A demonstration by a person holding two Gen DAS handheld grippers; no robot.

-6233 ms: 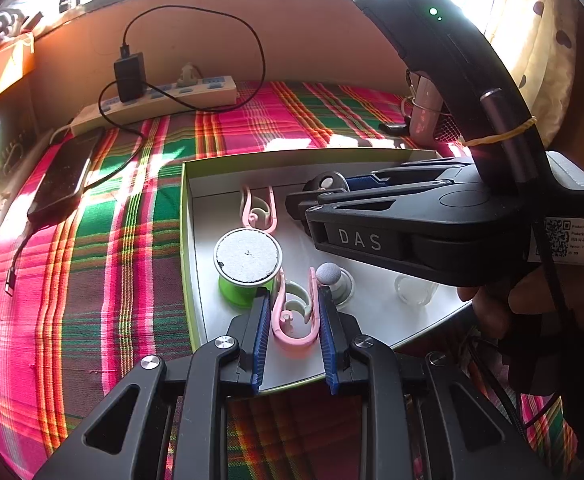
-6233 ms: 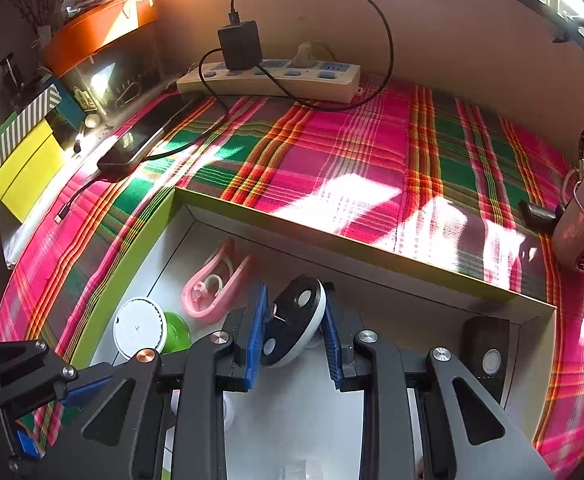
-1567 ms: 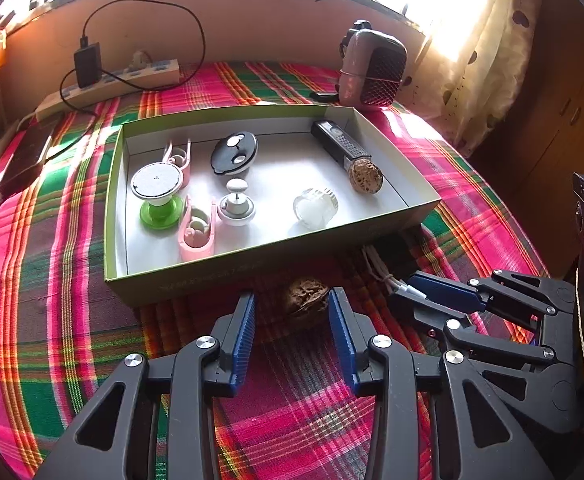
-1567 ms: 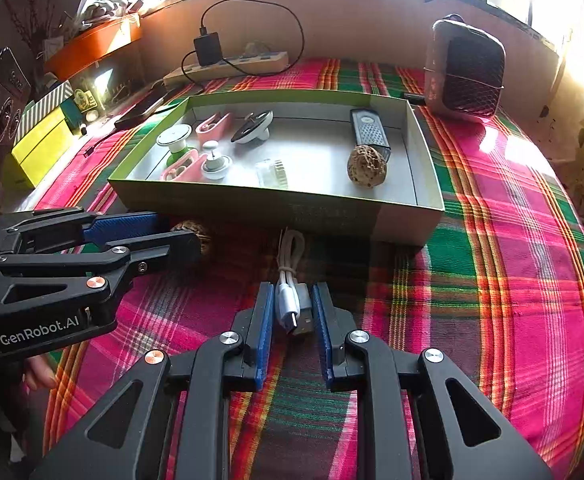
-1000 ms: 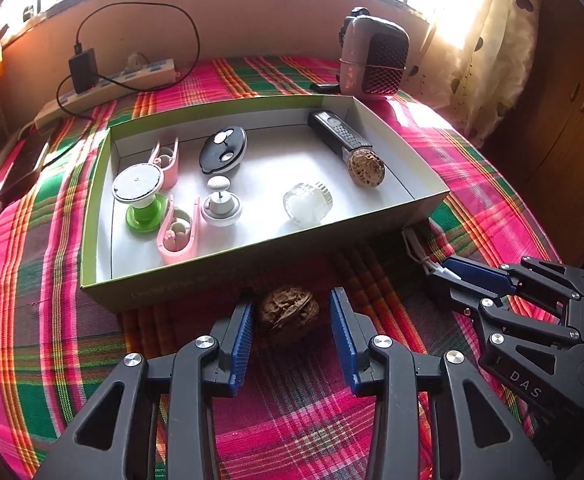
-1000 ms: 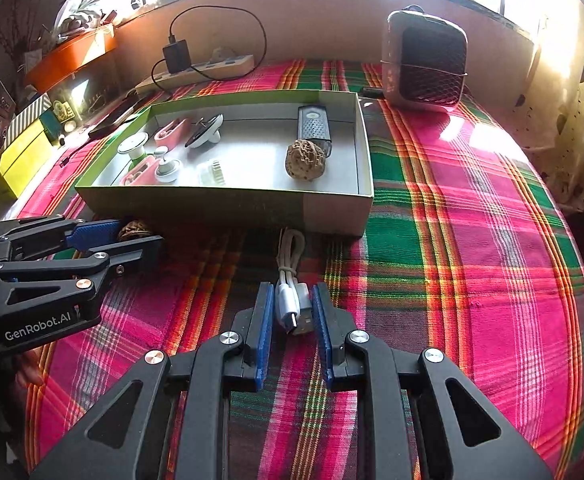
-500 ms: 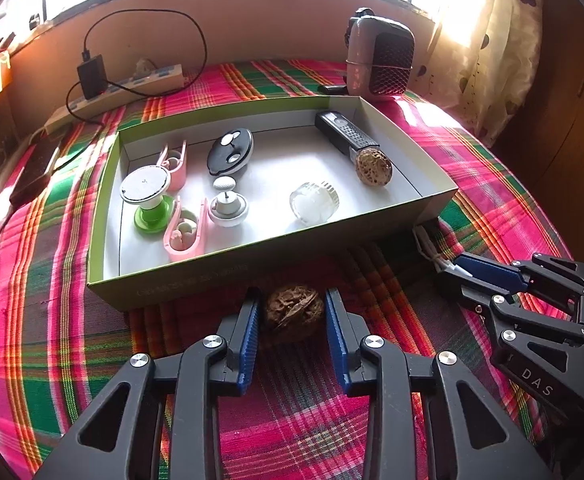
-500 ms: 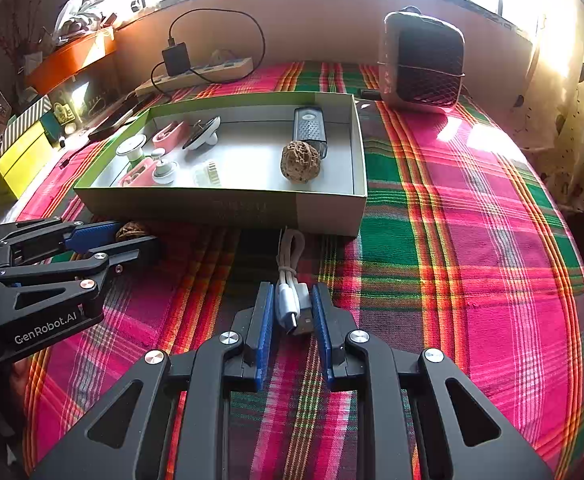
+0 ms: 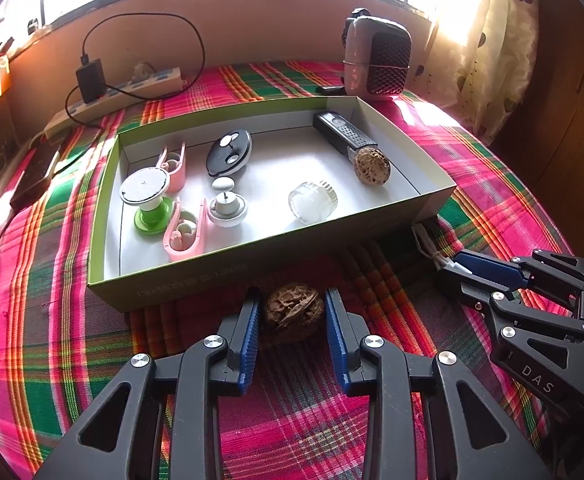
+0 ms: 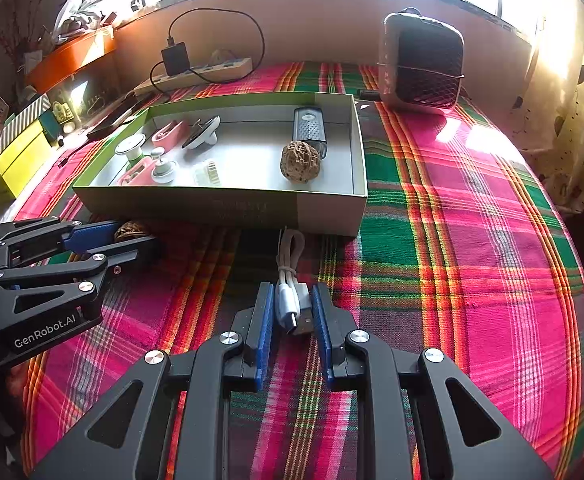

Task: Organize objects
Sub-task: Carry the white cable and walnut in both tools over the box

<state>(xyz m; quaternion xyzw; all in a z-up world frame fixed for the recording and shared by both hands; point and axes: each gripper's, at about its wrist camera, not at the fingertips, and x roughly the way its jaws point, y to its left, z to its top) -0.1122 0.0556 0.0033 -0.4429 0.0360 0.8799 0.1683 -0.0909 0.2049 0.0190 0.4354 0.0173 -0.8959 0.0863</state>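
The plaid cloth [image 9: 52, 320] covers the whole surface under you. On it, at twelve o'clock from both of your grippers, sits the green-rimmed tray [image 9: 104, 208], holding two pink clips, a green-footed white stand, a black disc, a small white knob, a clear ribbed piece, a black remote [image 9: 342, 134] and a pitted round seed [image 9: 372, 167] that touches the remote's near end. Beyond the tray, at about one o'clock, stands the small heater [image 9: 376, 60]; at eleven o'clock lies the power strip [image 9: 120, 96] with a black charger plugged in.

Your left gripper [image 9: 292, 322] is just short of the tray's near wall, its jaws closing around the brown walnut [image 9: 294, 312], which rests on the cloth; thin gaps still show on both sides, so the pads are not yet pressing.

Your right gripper [image 10: 292, 312], at three o'clock from the left one, is clamped narrow on the plug end of the white cable [image 10: 290, 280], whose bundled loop runs toward twelve o'clock up to the tray wall.
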